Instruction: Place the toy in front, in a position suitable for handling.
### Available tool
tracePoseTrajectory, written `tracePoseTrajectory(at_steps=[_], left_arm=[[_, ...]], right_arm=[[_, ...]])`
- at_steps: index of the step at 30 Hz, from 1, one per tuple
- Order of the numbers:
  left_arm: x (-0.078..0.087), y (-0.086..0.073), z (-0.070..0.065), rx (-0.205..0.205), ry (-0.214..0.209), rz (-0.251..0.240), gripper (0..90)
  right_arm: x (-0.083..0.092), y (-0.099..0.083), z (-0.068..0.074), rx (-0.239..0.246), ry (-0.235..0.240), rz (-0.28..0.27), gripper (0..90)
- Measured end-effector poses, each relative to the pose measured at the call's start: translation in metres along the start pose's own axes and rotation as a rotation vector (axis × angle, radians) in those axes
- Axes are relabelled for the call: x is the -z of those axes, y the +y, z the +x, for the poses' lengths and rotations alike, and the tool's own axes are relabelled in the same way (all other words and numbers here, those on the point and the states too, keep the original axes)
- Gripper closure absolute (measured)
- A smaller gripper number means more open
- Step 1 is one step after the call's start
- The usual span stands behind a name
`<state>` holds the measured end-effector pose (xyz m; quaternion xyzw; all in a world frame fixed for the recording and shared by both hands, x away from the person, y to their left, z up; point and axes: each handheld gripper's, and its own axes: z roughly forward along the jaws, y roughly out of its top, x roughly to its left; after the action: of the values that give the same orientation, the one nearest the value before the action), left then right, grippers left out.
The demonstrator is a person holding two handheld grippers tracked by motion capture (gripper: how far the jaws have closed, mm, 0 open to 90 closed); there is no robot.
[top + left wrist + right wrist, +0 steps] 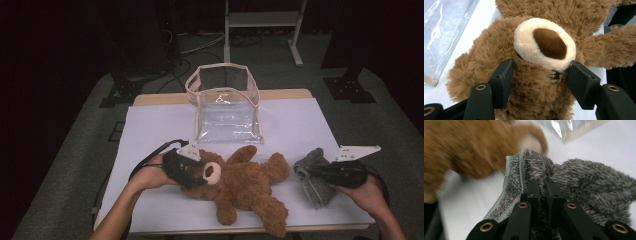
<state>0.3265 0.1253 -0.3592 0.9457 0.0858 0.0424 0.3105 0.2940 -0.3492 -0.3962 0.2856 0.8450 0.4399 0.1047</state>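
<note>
A brown teddy bear (245, 185) lies on its back on the white table cover (160, 125), head toward the left. My left gripper (200, 172) has its jaws on either side of the bear's head. In the left gripper view the pads (505, 75) press into the fur just below the cream muzzle (544, 42), with the gripper (540, 67) straddling the head. At the right, my right gripper (312, 172) is shut on a grey fuzzy cloth (317, 192). The right gripper view shows the cloth (586, 180) bunched and its stitched edge pinched in the narrow gap of the gripper (542, 182).
A clear plastic bag (225, 107) with beige trim stands open at the back middle of the table, just beyond the bear. The table's front edge runs close under the bear's legs. A metal rack stands on the floor behind the table.
</note>
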Motion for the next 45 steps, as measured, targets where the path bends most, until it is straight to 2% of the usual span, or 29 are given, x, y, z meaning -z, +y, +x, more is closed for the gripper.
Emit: tracePoseTrajectory(at_steps=[3, 5, 9, 10, 11, 13, 15, 18, 20, 21, 22, 23, 24, 27, 30, 31, 34, 37, 40, 42, 43, 44, 45], left_arm=[[-0.001, 0.001, -0.001, 0.002, 0.006, 0.001, 39.8], [-0.001, 0.001, 0.000, 0.010, 0.007, -0.008, 40.0], [-0.002, 0.002, -0.001, 0.014, 0.012, -0.010, 40.1], [-0.002, 0.002, -0.002, 0.017, 0.013, -0.011, 40.1], [-0.002, 0.002, -0.003, 0.013, 0.016, -0.005, 40.1], [-0.001, 0.002, -0.003, 0.010, 0.016, -0.001, 40.2], [-0.001, 0.001, -0.004, 0.005, 0.017, 0.002, 40.2], [0.000, -0.001, -0.008, 0.015, 0.013, -0.012, 40.8], [0.002, -0.002, -0.012, 0.012, -0.003, -0.028, 42.1], [0.003, -0.002, -0.013, 0.010, -0.019, -0.044, 44.5], [0.004, -0.001, -0.017, -0.001, -0.056, -0.067, 51.5], [0.003, 0.001, -0.020, -0.004, -0.053, -0.047, 50.2], [0.002, 0.002, -0.022, -0.018, -0.028, -0.029, 48.7], [0.001, 0.004, -0.022, -0.025, -0.011, -0.023, 41.3], [0.002, 0.004, -0.021, -0.041, 0.002, -0.023, 41.2], [0.003, 0.003, -0.020, -0.034, 0.001, -0.025, 41.3], [0.001, 0.001, -0.018, -0.025, -0.010, -0.034, 43.0], [-0.002, 0.002, -0.018, -0.020, 0.002, -0.038, 44.8], [-0.006, 0.004, -0.018, -0.020, 0.024, -0.018, 45.4], [-0.008, 0.007, -0.017, -0.026, 0.037, -0.006, 45.5], [-0.008, 0.008, -0.017, -0.026, 0.037, -0.002, 45.5], [-0.009, 0.010, -0.016, -0.030, 0.041, 0.003, 45.5], [-0.009, 0.011, -0.016, -0.028, 0.047, 0.006, 45.5]], right_arm=[[0.008, 0.020, 0.018, 0.051, 0.056, -0.055, 82.1], [0.004, 0.034, 0.034, 0.100, 0.099, -0.071, 82.2], [-0.024, 0.064, 0.067, 0.208, 0.196, -0.066, 82.2], [-0.042, 0.077, 0.082, 0.256, 0.236, -0.048, 82.3], [-0.042, 0.077, 0.082, 0.256, 0.236, -0.048, 82.3], [-0.066, 0.089, 0.100, 0.309, 0.299, -0.017, 82.2], [-0.079, 0.089, 0.107, 0.340, 0.305, 0.027, 82.3], [-0.086, 0.083, 0.105, 0.353, 0.290, 0.077, 82.6], [-0.085, 0.081, 0.103, 0.350, 0.281, 0.084, 82.7], [-0.083, 0.080, 0.101, 0.355, 0.268, 0.090, 82.7], [-0.082, 0.080, 0.100, 0.352, 0.256, 0.097, 82.7], [-0.080, 0.080, 0.096, 0.353, 0.238, 0.102, 82.7], [-0.079, 0.080, 0.094, 0.348, 0.239, 0.105, 82.6], [-0.080, 0.080, 0.089, 0.348, 0.238, 0.111, 82.7], [-0.081, 0.080, 0.087, 0.357, 0.237, 0.121, 82.9], [-0.080, 0.079, 0.086, 0.355, 0.241, 0.119, 82.9], [-0.076, 0.071, 0.082, 0.339, 0.232, 0.131, 82.9], [-0.069, 0.061, 0.074, 0.309, 0.201, 0.159, 82.9], [-0.062, 0.060, 0.074, 0.288, 0.193, 0.140, 82.9], [-0.059, 0.068, 0.081, 0.306, 0.193, 0.107, 82.9], [-0.058, 0.073, 0.086, 0.316, 0.202, 0.088, 82.9], [-0.061, 0.084, 0.097, 0.340, 0.238, 0.050, 82.9], [-0.061, 0.084, 0.097, 0.340, 0.238, 0.050, 82.9]])
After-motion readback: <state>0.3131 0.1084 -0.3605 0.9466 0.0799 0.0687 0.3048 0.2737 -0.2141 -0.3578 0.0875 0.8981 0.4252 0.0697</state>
